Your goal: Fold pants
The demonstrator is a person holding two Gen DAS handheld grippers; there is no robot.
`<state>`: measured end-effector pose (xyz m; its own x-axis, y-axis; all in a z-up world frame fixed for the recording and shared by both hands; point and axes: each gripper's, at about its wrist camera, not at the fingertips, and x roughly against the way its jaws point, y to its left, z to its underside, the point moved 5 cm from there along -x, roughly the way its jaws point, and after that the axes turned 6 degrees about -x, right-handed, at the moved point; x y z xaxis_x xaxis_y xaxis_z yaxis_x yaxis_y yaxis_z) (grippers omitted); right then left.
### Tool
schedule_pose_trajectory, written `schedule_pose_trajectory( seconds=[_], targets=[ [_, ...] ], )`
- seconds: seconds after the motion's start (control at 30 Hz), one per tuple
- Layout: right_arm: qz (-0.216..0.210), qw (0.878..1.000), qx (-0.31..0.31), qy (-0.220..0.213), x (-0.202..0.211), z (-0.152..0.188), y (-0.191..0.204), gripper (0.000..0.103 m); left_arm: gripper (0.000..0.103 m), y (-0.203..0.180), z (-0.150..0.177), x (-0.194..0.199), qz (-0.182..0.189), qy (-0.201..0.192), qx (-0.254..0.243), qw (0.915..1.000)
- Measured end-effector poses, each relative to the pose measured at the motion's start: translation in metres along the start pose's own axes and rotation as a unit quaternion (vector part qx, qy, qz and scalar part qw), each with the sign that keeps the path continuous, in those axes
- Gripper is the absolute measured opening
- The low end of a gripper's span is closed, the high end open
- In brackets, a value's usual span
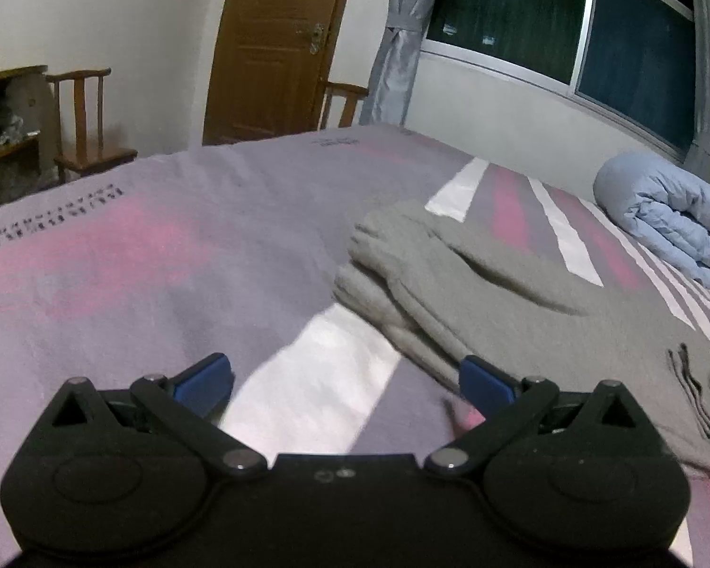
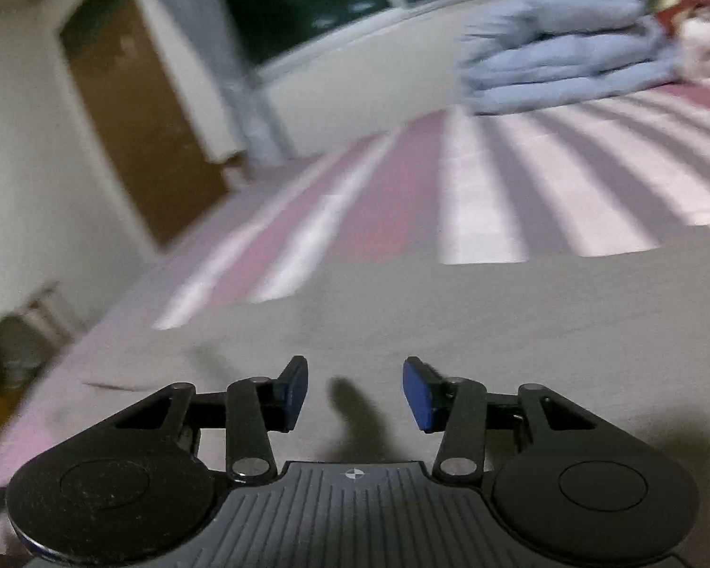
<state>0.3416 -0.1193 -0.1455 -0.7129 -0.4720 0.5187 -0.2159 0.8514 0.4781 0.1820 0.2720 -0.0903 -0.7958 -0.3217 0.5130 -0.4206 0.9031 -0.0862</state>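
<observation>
Grey pants point(image 1: 473, 284) lie folded in layers on the bed, right of centre in the left wrist view, with a drawstring trailing at the far right. My left gripper point(image 1: 344, 383) stands wide open just above the sheet beside the pants' near edge, and nothing is between its blue pads. In the blurred right wrist view the same grey pants point(image 2: 449, 312) fill the foreground. My right gripper point(image 2: 356, 393) hovers over that cloth, open, its blue pads apart and gripping no fabric.
The bed sheet point(image 1: 142, 260) is lilac and pink with white stripes. A rolled light-blue duvet point(image 1: 667, 217) lies at the far right of the bed. Beyond the bed stand wooden chairs point(image 1: 87, 142), a brown door point(image 1: 274, 47), a grey curtain point(image 1: 402, 47) and a dark window point(image 1: 568, 14).
</observation>
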Motion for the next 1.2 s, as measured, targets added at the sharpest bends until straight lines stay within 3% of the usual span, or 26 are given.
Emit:
schedule_pose_trajectory(
  seconds=[0.1, 0.2, 0.27, 0.33, 0.47, 0.53, 0.6, 0.7, 0.77, 0.83, 1.0, 1.1, 1.2],
  targets=[
    [0.004, 1.0, 0.008, 0.026, -0.003, -0.009, -0.014, 0.04, 0.097, 0.001, -0.012, -0.007, -0.004, -0.001, 0.009, 1.0],
    [0.022, 0.999, 0.035, -0.005, 0.014, -0.025, -0.021, 0.04, 0.097, -0.002, -0.022, -0.012, -0.005, -0.003, 0.001, 1.0],
    [0.074, 0.996, 0.045, 0.025, -0.001, -0.03, -0.035, 0.04, 0.097, -0.005, -0.023, -0.014, -0.003, 0.001, -0.001, 1.0],
    [0.065, 0.996, 0.042, 0.043, -0.01, -0.034, -0.044, 0.04, 0.097, -0.006, -0.023, -0.014, -0.001, 0.002, -0.004, 1.0],
    [0.066, 0.997, 0.043, -0.014, 0.018, -0.055, -0.054, 0.04, 0.097, -0.005, -0.016, -0.015, 0.001, 0.01, -0.009, 0.9999],
    [0.106, 0.994, 0.026, 0.006, 0.011, -0.063, -0.078, 0.04, 0.097, -0.004, -0.012, -0.018, -0.002, 0.018, -0.005, 0.9998],
    [0.093, 0.995, -0.016, 0.038, 0.008, -0.068, -0.105, 0.04, 0.097, -0.005, -0.01, -0.02, -0.002, 0.023, -0.001, 0.9997],
    [0.094, 0.996, -0.013, -0.001, 0.038, -0.078, -0.109, 0.04, 0.097, -0.007, -0.01, -0.019, -0.004, 0.02, -0.008, 0.9998],
    [0.093, 0.996, -0.001, -0.007, 0.053, -0.073, -0.114, 0.04, 0.097, -0.007, -0.009, -0.02, -0.005, 0.023, -0.005, 0.9997],
    [0.103, 0.994, 0.024, 0.037, 0.048, -0.052, -0.121, 0.04, 0.097, -0.008, -0.009, -0.019, -0.006, 0.023, -0.006, 0.9997],
    [0.089, 0.996, 0.019, -0.007, 0.091, -0.028, -0.11, 0.04, 0.097, -0.011, -0.009, -0.013, -0.001, 0.025, -0.011, 0.9996],
    [0.102, 0.992, 0.076, 0.017, 0.086, -0.003, -0.105, 0.04, 0.097, -0.013, -0.007, -0.013, 0.004, 0.035, -0.012, 0.9993],
    [0.088, 0.994, 0.064, -0.022, 0.104, -0.008, -0.102, 0.041, 0.097, -0.017, -0.008, -0.008, 0.016, 0.032, -0.014, 0.9993]
  ],
)
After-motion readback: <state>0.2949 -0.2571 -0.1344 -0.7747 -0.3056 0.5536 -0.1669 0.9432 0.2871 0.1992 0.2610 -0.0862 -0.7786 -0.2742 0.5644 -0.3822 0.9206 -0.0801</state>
